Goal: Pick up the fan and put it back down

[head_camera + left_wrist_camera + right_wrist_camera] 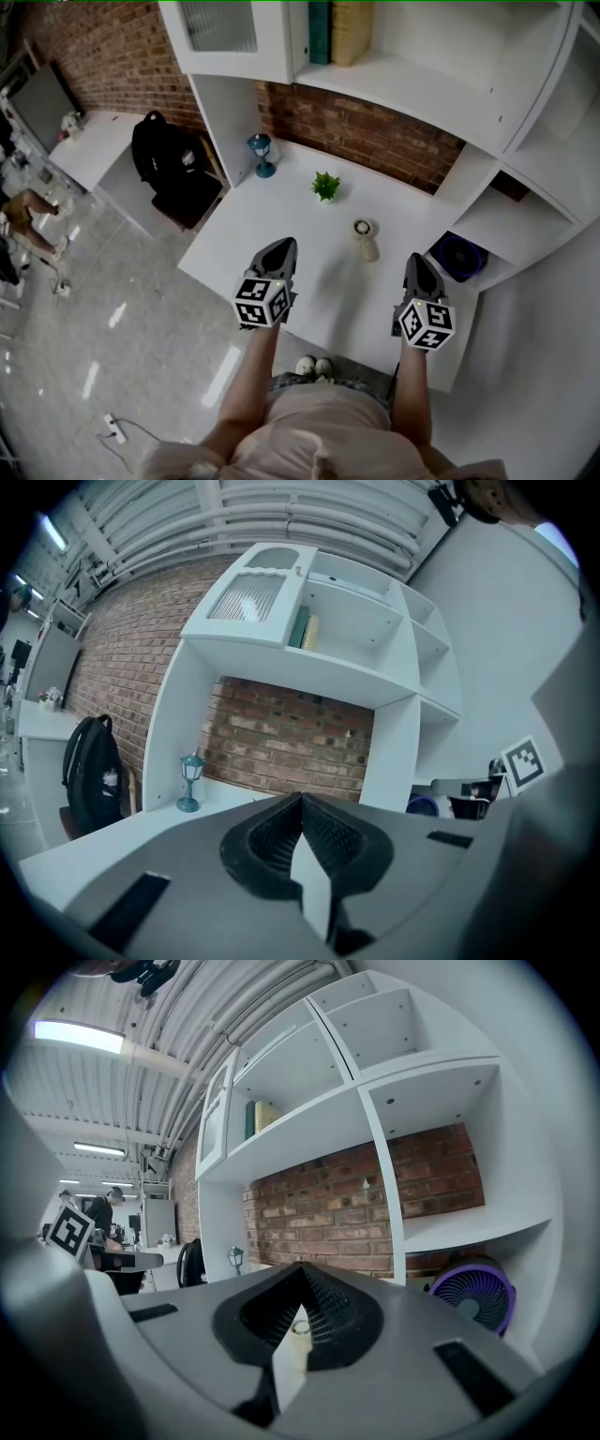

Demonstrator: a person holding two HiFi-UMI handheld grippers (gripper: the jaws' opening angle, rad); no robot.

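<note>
A purple fan [458,255] stands in a low white cubby at the desk's right end; the right gripper view shows the purple fan [473,1297] to the right of the jaws. A small cream fan-like device [364,238] stands upright on the white desk [281,211], between the two grippers and a little beyond them. My left gripper [284,247] hovers over the desk's front, shut and holding nothing; its jaws meet at the tip [302,803]. My right gripper [416,261] is near the desk's right front, also shut and holding nothing [302,1274], short of the cubby.
A blue lantern [261,154] and a small green plant [325,186] stand at the back of the desk by the brick wall. White shelves [403,56] with books overhang the desk. A black backpack [169,155] sits on a chair at the left.
</note>
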